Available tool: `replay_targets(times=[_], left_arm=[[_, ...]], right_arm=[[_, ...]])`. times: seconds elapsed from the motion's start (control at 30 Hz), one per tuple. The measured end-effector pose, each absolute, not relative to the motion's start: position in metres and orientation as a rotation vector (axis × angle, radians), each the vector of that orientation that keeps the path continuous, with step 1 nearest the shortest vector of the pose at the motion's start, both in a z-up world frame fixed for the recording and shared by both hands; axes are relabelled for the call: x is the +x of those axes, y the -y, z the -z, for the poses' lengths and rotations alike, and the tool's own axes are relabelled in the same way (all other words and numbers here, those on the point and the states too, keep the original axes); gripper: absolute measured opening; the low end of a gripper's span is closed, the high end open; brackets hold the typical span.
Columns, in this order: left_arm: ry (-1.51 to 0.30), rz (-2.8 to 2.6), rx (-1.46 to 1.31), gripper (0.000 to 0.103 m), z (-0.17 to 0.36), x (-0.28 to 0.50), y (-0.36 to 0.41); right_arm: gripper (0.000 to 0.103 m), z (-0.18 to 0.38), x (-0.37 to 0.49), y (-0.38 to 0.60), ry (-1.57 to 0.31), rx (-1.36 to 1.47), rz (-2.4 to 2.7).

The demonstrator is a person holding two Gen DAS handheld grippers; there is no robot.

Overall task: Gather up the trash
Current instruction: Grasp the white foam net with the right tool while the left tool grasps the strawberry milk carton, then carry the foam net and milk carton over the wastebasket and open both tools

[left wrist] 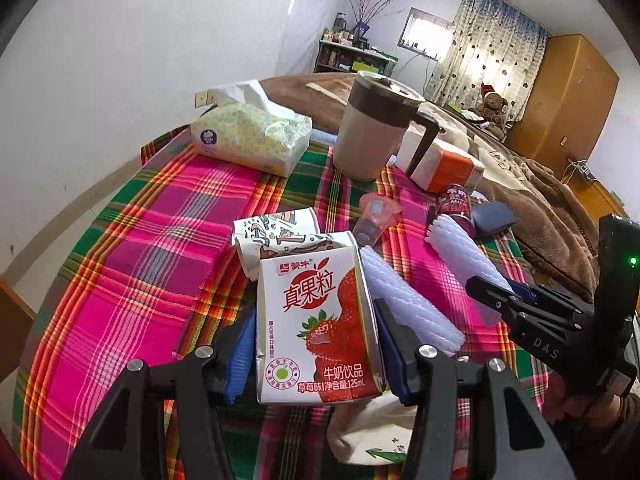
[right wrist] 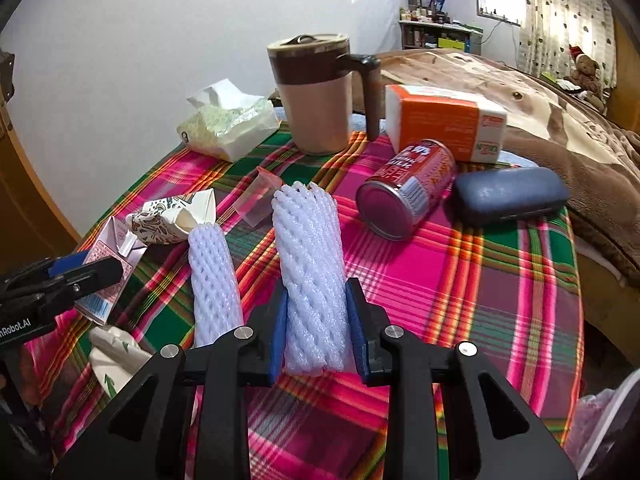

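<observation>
Two tools were loaded at once. We had the left tool (left wrist: 316,344) clamped across the sides of a strawberry milk carton (left wrist: 318,328), and the right tool (right wrist: 318,332) pressed together on a white foam net (right wrist: 310,276); both items sat between the blue pads, over the plaid surface (right wrist: 460,300).

Other trash lay on the surface: a second foam net (right wrist: 214,280) just beside the held one, a crumpled paper cup (left wrist: 276,236) behind the carton, a clear plastic cup (right wrist: 260,196), and a red can (right wrist: 408,188) on its side. A mug (right wrist: 316,96), two tissue packs (left wrist: 250,138) (right wrist: 444,120) and a dark case (right wrist: 508,196) stood farther back; we judged these not to be trash.

Risks, in our judgement:
- The foam net was soft and compressible, so it could slide out of the pads during a quick swing.
- The carton's walls could buckle under the clamp, loosening the hold or squeezing out leftover liquid.
- The two tools worked close together; a careless crossing could knock one item free.
- The can could roll off the surface if bumped.

No bin was visible in either view.
</observation>
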State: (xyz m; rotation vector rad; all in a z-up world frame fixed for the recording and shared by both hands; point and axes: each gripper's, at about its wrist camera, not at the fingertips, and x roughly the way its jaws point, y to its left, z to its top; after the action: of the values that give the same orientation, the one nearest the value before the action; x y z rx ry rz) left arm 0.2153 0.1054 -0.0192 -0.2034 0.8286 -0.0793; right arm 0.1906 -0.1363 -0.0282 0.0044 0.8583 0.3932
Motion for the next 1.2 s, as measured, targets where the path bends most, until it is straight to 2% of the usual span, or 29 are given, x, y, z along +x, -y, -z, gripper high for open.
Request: replay_targets(times=[0.6,1.2], left_arm=[[-0.741,0.123,-0.137,0.055,-0.019,0.178,-0.071],[-0.679,0.311,-0.042,0.055,-0.048,0.142,0.027]], right_arm=[[0.028,0.002,0.155,0.178,-0.785,0.067,-0.337],[0.028,-0.014,0.103,0.262,-0.713,0.148,-0.186]])
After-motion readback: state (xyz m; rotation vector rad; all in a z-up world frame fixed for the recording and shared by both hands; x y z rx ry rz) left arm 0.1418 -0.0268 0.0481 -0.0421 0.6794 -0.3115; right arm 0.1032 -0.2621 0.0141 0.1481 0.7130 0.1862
